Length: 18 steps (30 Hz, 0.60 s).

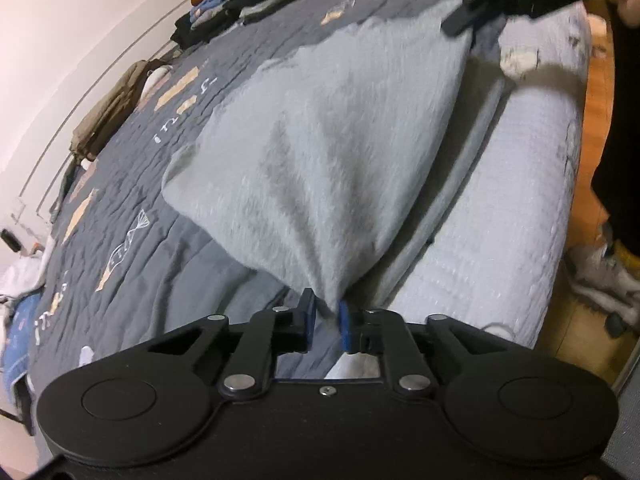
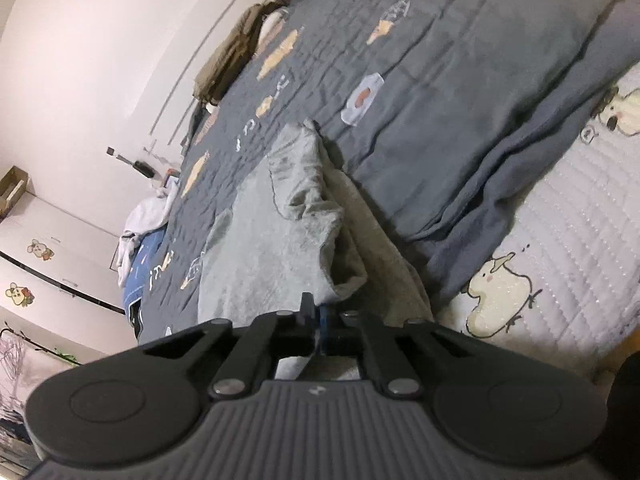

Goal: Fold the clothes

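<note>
A bed (image 1: 500, 216) is being covered by a pale quilted sheet (image 2: 568, 216) printed with cream cartoon figures, and a dark grey quilt (image 1: 168, 240) with embroidered motifs is being spread over most of it. A light grey garment (image 1: 320, 140) is being draped across the quilt. Stacks of folded dark clothes (image 1: 224, 8) and an olive-brown folded piece (image 1: 108, 116) are being kept along the quilt's far edge.

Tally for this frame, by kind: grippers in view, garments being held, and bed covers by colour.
Grippers: 2, left gripper and right gripper, each pinching the garment.
Held garments: 1, light grey garment, stretched between them.
Bed covers: 2, dark grey quilt and pale quilted cover.
Total: 5
</note>
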{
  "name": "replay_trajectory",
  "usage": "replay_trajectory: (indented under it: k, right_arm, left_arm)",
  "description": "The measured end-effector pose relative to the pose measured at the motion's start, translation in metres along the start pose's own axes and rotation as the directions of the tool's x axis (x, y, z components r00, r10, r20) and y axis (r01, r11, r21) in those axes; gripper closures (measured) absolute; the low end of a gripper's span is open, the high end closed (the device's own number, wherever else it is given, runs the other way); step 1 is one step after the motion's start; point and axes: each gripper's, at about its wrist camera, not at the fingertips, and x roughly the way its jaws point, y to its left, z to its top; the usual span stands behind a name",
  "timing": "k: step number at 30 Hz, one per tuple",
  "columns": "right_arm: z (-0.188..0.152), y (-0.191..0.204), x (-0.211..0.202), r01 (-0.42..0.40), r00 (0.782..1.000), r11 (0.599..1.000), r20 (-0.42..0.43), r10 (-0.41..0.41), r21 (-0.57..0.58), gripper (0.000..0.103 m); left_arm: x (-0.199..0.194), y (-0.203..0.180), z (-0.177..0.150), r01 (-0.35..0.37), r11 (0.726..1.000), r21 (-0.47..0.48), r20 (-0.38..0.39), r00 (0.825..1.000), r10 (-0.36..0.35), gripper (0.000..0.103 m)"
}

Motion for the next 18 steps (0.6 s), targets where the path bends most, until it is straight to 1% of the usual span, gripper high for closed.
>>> replay_trajectory:
  k: [1, 3, 5, 8, 10, 12, 13, 14, 16, 17, 18]
  right_arm:
    - [0.000, 0.000, -0.003, -0.006, 1.000, 1.000, 0.004, 0.006, 0.003, 0.101]
    - [0.000, 0.000, -0.007, -0.015, 1.000, 1.000, 0.007, 0.015, 0.007, 0.101]
    - [-0.001, -0.005, -0.006, 0.008, 1.000, 1.000, -0.011, -0.007, 0.020, 0.101]
    - [-0.003, -0.011, 0.000, 0.060, 0.997, 0.998, -0.044, -0.059, 0.026, 0.101]
    - [-0.003, -0.011, -0.001, 0.076, 0.996, 0.997, -0.040, -0.075, 0.019, 0.101]
    - [-0.003, -0.009, -0.003, 0.084, 0.996, 0.996, -0.034, -0.084, 0.005, 0.101]
    - [-0.004, -0.008, -0.001, 0.098, 0.994, 0.995, -0.047, -0.099, -0.009, 0.101]
    - [-0.005, -0.007, 0.003, 0.115, 0.991, 0.993, -0.069, -0.117, -0.030, 0.101]
    - [-0.009, -0.006, 0.012, 0.181, 0.977, 0.981, -0.099, -0.187, -0.068, 0.099]
    - [-0.010, -0.005, 0.015, 0.203, 0.971, 0.975, -0.112, -0.212, -0.084, 0.099]
    - [-0.011, -0.004, 0.017, 0.218, 0.965, 0.971, -0.125, -0.229, -0.099, 0.097]
  left_arm:
    - [0.000, -0.001, -0.001, -0.007, 1.000, 0.009, -0.001, 1.000, 0.007, 0.085]
    - [0.000, -0.002, -0.001, -0.013, 1.000, 0.020, 0.001, 1.000, 0.013, 0.085]
    - [-0.001, 0.000, -0.001, -0.005, 1.000, 0.013, 0.000, 1.000, 0.005, 0.085]
    - [-0.004, 0.005, -0.002, 0.022, 1.000, -0.002, -0.001, 1.000, -0.022, 0.094]
    - [-0.007, 0.007, -0.003, 0.035, 0.999, -0.003, 0.004, 0.999, -0.035, 0.097]
    - [-0.012, 0.006, -0.003, 0.037, 0.999, 0.009, 0.012, 0.999, -0.037, 0.097]
    - [-0.012, 0.005, -0.003, 0.033, 0.999, 0.013, 0.009, 0.999, -0.033, 0.093]
    - [-0.010, 0.005, -0.003, 0.032, 0.999, 0.015, -0.002, 0.999, -0.032, 0.093]
    - [-0.007, 0.007, -0.003, 0.050, 0.999, 0.002, -0.018, 0.999, -0.050, 0.091]
    - [-0.010, 0.011, -0.003, 0.060, 0.998, -0.021, -0.007, 0.998, -0.060, 0.091]
    - [-0.016, 0.017, -0.001, 0.085, 0.994, -0.065, 0.016, 0.996, -0.084, 0.090]
